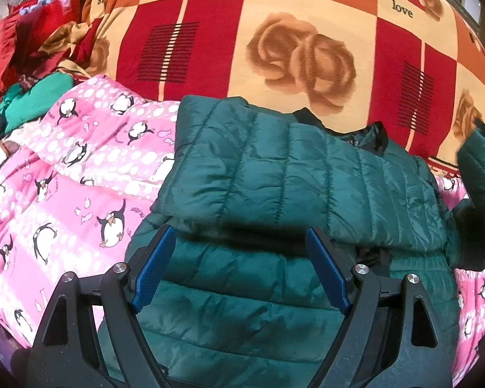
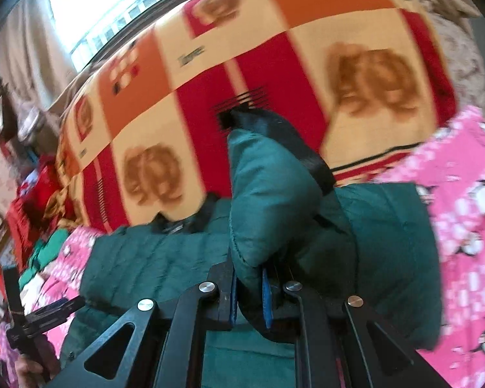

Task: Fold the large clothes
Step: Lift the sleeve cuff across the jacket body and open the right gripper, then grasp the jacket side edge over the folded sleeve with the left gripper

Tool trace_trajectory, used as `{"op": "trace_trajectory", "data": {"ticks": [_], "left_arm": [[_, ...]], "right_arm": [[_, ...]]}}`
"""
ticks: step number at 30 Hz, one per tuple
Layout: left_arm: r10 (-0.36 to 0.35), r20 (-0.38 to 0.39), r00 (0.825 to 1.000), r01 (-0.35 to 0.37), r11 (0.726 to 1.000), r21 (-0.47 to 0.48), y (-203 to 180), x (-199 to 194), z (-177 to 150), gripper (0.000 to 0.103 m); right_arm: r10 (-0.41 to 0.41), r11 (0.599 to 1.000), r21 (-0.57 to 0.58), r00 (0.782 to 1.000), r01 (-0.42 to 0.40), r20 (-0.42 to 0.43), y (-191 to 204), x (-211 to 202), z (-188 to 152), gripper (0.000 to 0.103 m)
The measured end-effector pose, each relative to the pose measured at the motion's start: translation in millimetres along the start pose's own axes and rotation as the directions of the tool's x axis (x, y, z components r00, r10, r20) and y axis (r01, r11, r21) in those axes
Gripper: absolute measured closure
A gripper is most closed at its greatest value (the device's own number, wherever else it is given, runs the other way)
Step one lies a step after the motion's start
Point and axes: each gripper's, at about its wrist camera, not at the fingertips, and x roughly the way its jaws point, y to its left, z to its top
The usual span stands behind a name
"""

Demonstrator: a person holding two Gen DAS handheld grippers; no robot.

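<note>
- Two blue pads (image 2: 265,294) of our right gripper (image 2: 249,294) are pinched tight on the puffy cuff end of the dark green quilted jacket's sleeve (image 2: 268,194); we hold it by the end so the whole sleeve can be carried across the body in one sweep, and the blur in this view fits a fast swing.
- Beyond the pads, toward twelve o'clock, the sleeve stands up with its black lining (image 2: 294,142) showing, which tells us it is lifted clear, not dragged.
- Our left gripper (image 1: 242,258) has its jaws spread wide with nothing between them, hovering just over the dark green quilted jacket (image 1: 291,174); we judge it waits there to pin or smooth the fold once the sleeve lands.
- From the left view the jacket lies flat at centre, one sleeve already folded across the chest, collar toward one o'clock.
- Under it, at nine o'clock, spreads the pink penguin-print quilt (image 1: 64,177), a soft working surface.
- Farther out at twelve o'clock is the red, orange and cream rose-patterned blanket (image 1: 307,16), with a heap of red and green clothes (image 1: 22,64) at ten o'clock, likely next in line.
</note>
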Motion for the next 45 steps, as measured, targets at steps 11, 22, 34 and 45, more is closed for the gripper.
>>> {"op": "trace_trajectory", "data": {"ticks": [11, 22, 34, 45], "left_arm": [[-0.013, -0.007, 1.000, 0.012, 0.998, -0.060, 25, 6, 2, 0.020], [-0.187, 0.005, 0.982, 0.185, 0.969, -0.165, 38, 7, 7, 0.020], [-0.292, -0.019, 0.956, 0.283, 0.939, -0.195, 3, 11, 37, 0.020], [-0.156, -0.066, 0.986, 0.149, 0.983, -0.104, -42, 54, 52, 0.039]], "right_arm": [[0.095, 0.991, -0.077, 0.985, -0.107, -0.141, 102, 79, -18, 0.092], [0.112, 0.978, -0.139, 0.958, -0.153, -0.263, 158, 132, -55, 0.080], [0.167, 0.973, -0.119, 0.962, -0.196, -0.215, 122, 46, -33, 0.053], [0.061, 0.998, -0.015, 0.995, -0.062, -0.079, 34, -17, -8, 0.053]]}}
